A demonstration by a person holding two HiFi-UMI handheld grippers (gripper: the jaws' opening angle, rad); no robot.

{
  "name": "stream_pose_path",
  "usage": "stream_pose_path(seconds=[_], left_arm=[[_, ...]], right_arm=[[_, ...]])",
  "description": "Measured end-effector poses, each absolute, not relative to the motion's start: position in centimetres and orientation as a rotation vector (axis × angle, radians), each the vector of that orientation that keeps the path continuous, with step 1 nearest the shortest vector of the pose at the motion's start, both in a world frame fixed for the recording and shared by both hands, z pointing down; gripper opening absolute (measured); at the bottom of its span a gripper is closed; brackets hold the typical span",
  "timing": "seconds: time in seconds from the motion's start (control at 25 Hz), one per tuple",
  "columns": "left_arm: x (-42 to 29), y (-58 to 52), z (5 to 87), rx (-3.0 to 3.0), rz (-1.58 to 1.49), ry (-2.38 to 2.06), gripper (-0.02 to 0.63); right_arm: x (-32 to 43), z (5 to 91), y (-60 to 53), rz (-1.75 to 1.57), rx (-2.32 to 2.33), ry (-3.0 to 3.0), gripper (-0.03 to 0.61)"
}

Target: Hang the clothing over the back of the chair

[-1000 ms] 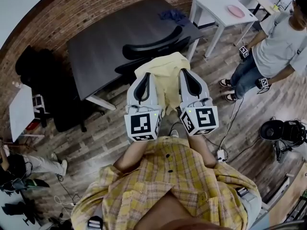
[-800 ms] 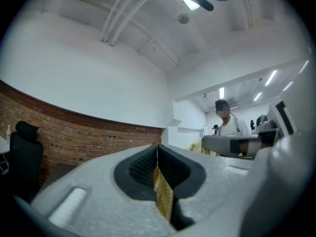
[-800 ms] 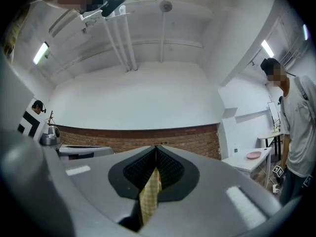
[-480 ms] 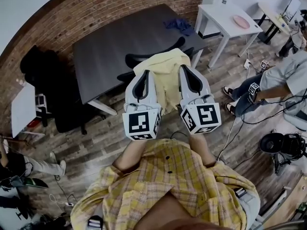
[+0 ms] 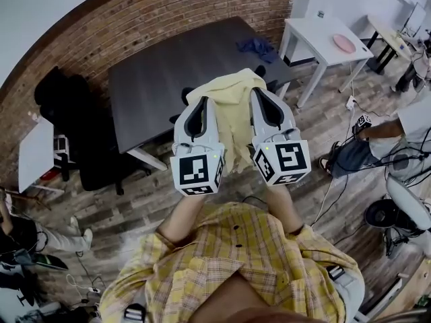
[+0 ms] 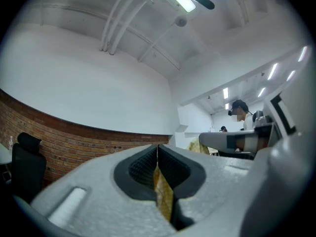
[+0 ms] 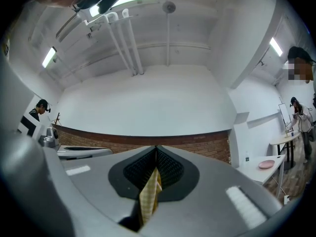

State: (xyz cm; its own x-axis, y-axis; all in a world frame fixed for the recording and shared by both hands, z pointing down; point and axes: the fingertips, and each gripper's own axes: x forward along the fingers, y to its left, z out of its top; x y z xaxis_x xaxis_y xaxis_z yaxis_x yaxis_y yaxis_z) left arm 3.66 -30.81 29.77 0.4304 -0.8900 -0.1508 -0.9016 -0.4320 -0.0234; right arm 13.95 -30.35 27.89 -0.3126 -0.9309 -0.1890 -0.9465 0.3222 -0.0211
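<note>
A pale yellow garment [image 5: 232, 110] hangs between my two grippers, held up high in the head view. My left gripper [image 5: 197, 101] is shut on one edge of it; a strip of the yellow cloth [image 6: 163, 194] shows pinched between its jaws. My right gripper [image 5: 258, 93] is shut on the other edge, with a checked yellow strip [image 7: 149, 194] clamped in its jaws. The black office chair [image 5: 185, 96] stands just beyond and below the cloth, mostly hidden by it. Both gripper views point upward at the ceiling and the brick wall.
A dark table [image 5: 182, 62] stands behind the chair with a blue cloth [image 5: 256, 46] on its far corner. A white table [image 5: 324, 32] with a pink plate [image 5: 344, 43] is at the right. Another black chair [image 5: 77, 130] sits left. A person [image 5: 377, 136] stands at right.
Both grippers have risen with the garment, which now covers most of the chair back. The person at right has shifted toward the frame's edge.
</note>
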Motion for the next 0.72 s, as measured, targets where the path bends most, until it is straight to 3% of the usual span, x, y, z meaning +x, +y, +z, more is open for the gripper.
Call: stream_pose_path(seconds=[0.72], left_arm=[[3.3,-34.2,24.6,-2.464,0.243,1.628,0.006]], right_arm=[[14.9,22.4,-34.0,0.278,-1.704,2.395,0.008]])
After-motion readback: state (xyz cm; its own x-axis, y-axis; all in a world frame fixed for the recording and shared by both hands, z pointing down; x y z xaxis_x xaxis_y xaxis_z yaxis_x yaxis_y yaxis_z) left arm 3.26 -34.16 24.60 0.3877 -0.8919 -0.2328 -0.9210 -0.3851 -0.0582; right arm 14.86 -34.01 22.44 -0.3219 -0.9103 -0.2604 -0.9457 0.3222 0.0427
